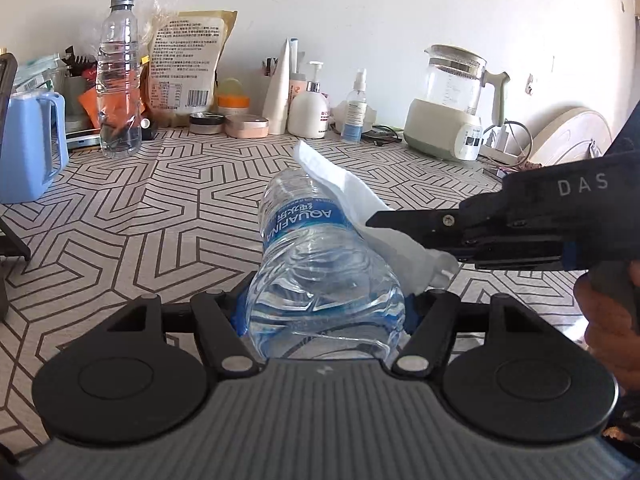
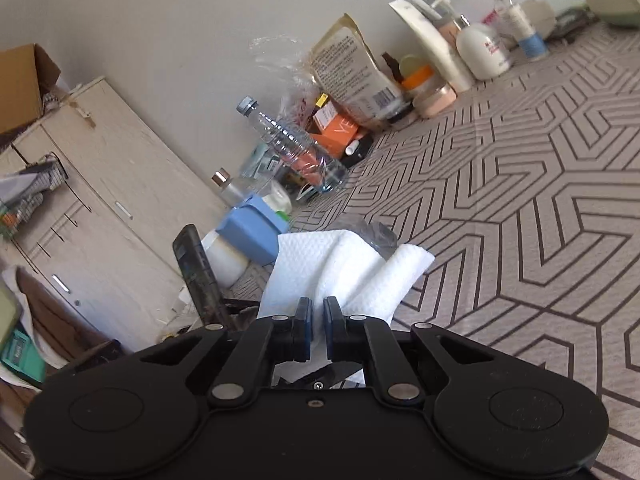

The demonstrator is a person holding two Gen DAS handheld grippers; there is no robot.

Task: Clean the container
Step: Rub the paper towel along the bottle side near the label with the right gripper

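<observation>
Both tools hold firm, left tool (image 1: 324,312) gripping the bottle (image 1: 316,264), right tool (image 2: 316,320) pinching the tissue (image 2: 344,268): you wipe along the bottle, pressing lightly.

Bright, soft daylight fills both sharp fisheye views, with straight lines bowing strongly toward the darkened corners.
</observation>
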